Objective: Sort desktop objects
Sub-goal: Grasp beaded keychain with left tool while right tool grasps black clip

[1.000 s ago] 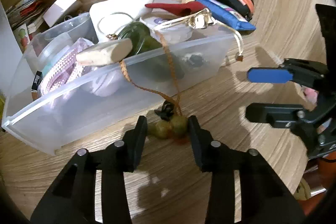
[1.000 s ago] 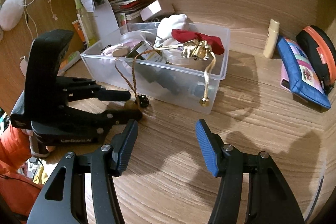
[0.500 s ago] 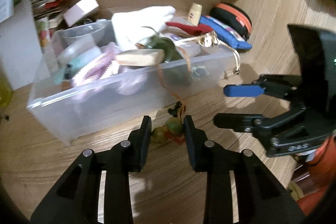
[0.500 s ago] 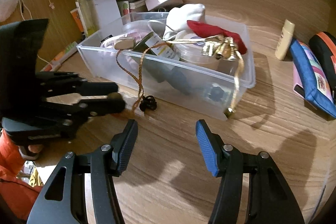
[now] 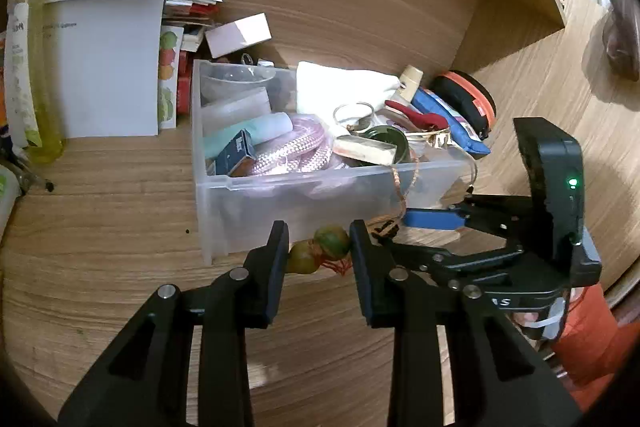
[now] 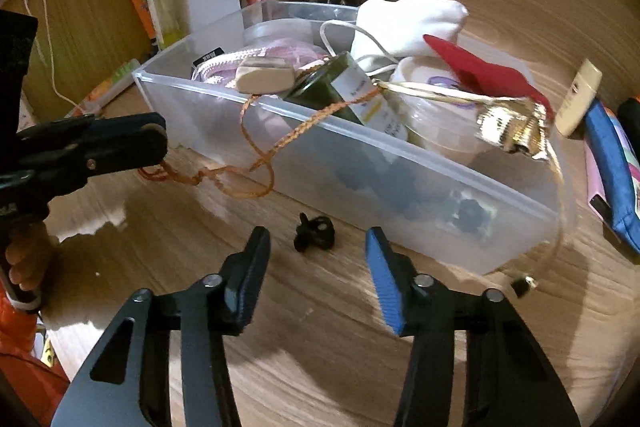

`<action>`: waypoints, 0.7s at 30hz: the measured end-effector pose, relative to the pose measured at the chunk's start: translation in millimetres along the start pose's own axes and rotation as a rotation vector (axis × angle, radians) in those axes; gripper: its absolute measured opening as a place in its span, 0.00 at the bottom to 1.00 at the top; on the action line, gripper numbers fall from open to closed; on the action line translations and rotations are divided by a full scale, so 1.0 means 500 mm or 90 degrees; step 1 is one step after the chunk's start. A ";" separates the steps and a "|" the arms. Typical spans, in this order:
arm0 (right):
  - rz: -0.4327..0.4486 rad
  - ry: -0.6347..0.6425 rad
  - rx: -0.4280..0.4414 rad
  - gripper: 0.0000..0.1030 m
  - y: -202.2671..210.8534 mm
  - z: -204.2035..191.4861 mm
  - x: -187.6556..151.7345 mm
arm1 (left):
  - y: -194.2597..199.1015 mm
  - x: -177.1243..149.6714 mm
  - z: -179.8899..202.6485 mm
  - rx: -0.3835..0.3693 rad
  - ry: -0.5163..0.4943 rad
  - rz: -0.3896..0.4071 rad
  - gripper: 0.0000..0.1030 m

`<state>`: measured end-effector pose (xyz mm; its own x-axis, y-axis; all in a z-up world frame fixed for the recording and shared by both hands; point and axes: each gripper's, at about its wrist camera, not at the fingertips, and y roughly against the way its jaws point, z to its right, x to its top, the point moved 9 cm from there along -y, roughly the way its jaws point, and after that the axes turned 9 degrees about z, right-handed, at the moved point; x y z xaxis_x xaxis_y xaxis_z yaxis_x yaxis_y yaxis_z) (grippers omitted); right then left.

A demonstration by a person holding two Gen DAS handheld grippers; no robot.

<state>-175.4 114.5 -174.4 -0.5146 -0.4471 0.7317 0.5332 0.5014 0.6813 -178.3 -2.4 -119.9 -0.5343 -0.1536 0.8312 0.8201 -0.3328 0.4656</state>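
At far left, the left tool is clamped on two green beads whose braided cord runs up into the clear bin. That bin is already crowded. Centre, a small black clip, apparently loose, lies on the table. The right tool, empty, is closing around the clip. At right, the blue pouch remains outside.
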 end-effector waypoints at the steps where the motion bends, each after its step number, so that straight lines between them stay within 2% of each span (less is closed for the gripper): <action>1: -0.001 -0.002 -0.001 0.40 -0.004 -0.001 0.001 | 0.000 0.001 0.001 0.000 -0.003 0.000 0.30; 8: 0.003 0.024 0.000 0.18 -0.012 -0.018 0.003 | 0.005 0.002 0.010 -0.011 -0.014 0.007 0.30; 12: 0.008 0.032 0.008 0.18 -0.005 -0.029 0.003 | 0.014 0.004 0.010 -0.015 -0.012 0.019 0.30; 21: 0.055 0.002 0.032 0.18 0.064 -0.032 0.010 | 0.018 0.007 0.022 -0.017 -0.023 0.022 0.30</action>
<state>-150.3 116.4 -148.5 -0.4660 -0.4029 0.7877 0.5406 0.5752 0.6139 -170.4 4.1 -109.6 -0.4980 -0.1324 0.8570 0.8319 -0.3522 0.4289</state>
